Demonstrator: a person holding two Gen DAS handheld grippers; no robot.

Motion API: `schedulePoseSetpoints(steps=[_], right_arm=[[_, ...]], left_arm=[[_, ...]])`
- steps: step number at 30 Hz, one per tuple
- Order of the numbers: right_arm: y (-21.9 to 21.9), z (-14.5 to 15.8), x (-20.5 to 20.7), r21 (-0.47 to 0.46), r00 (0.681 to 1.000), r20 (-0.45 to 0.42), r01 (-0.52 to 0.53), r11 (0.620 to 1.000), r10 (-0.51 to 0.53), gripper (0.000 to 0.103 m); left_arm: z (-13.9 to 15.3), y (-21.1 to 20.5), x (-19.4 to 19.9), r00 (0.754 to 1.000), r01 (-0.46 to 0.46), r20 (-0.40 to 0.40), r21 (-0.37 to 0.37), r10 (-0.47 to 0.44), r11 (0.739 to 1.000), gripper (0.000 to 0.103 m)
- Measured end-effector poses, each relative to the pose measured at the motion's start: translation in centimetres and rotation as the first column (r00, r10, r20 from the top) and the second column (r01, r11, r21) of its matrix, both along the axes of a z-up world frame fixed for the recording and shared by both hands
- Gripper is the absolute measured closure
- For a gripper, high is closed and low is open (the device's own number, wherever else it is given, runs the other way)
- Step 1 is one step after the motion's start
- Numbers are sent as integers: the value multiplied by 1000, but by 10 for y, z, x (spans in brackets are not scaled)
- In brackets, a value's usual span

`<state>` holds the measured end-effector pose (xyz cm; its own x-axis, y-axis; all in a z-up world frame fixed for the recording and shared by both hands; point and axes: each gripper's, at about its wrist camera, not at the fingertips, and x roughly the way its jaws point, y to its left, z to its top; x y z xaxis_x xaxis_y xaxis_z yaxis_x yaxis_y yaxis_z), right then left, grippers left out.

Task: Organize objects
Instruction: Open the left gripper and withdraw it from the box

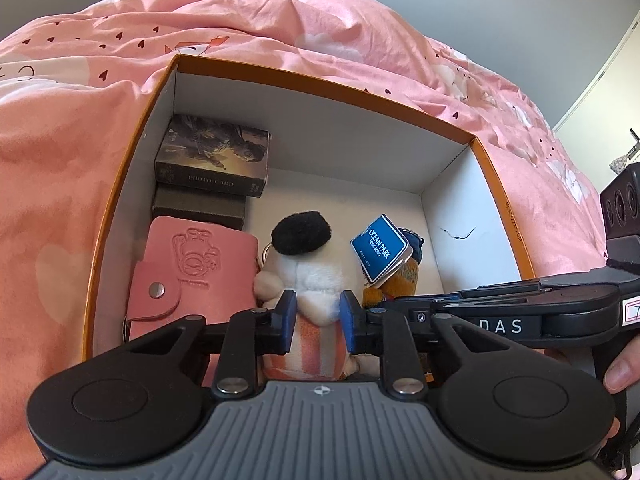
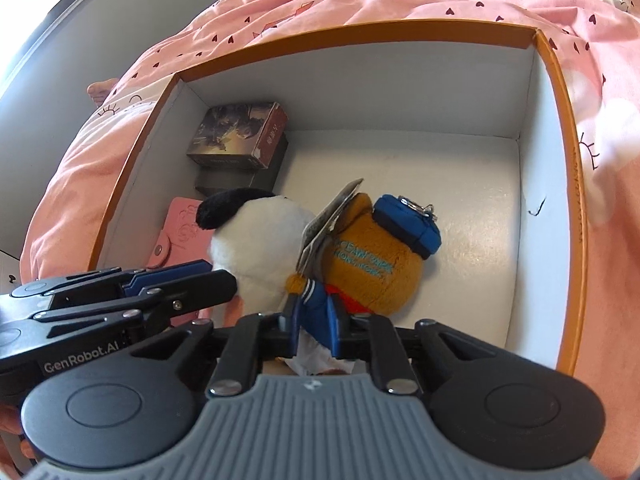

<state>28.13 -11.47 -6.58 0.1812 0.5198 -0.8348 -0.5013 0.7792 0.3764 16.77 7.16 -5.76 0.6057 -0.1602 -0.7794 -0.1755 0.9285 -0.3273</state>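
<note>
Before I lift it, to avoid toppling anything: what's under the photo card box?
The photo card box sits on a darker box. What lies beneath that one is covered.

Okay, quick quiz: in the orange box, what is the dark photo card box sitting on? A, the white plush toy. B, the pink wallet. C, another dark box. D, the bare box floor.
C: the photo card box rests on another dark box in the orange box's corner.

Left wrist view close above the box [image 1: 132,152], facing steeply down along its fingers, from the near left; right wrist view likewise, from the near right; both share the box interior, white plush [image 1: 308,272], brown plush [image 2: 376,256]
</note>
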Motion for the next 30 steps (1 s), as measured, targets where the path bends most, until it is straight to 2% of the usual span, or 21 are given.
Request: schedulePoseSetpoints(steps=[7,14,18,21,26,30], right_arm=[[0,5,-3,-7,1000,21,-2,1000,2,85],[-6,35,-32,-26,983,182,12,1000,-7,80],[-19,55,-58,2,959,279,50,999,-49,74],[-29,67,-79,16,935,344,87,996,-87,62],[-40,79,-115,24,885,447,133,991,-130,60],[-48,77,-141,20,854,498,164,986,-153,60]], left_arm=[[7,-3,-5,999,13,33,24,-14,1000,76],[37,-16,-24,990,48,128,86,-58,995,76],[52,-28,-37,981,76,168,134,-98,988,76],[61,-37,-48,972,79,204,193,-118,978,74],[67,-49,-68,952,109,250,268,-178,957,66],[62,-55,-81,945,154,240,274,-222,949,66]])
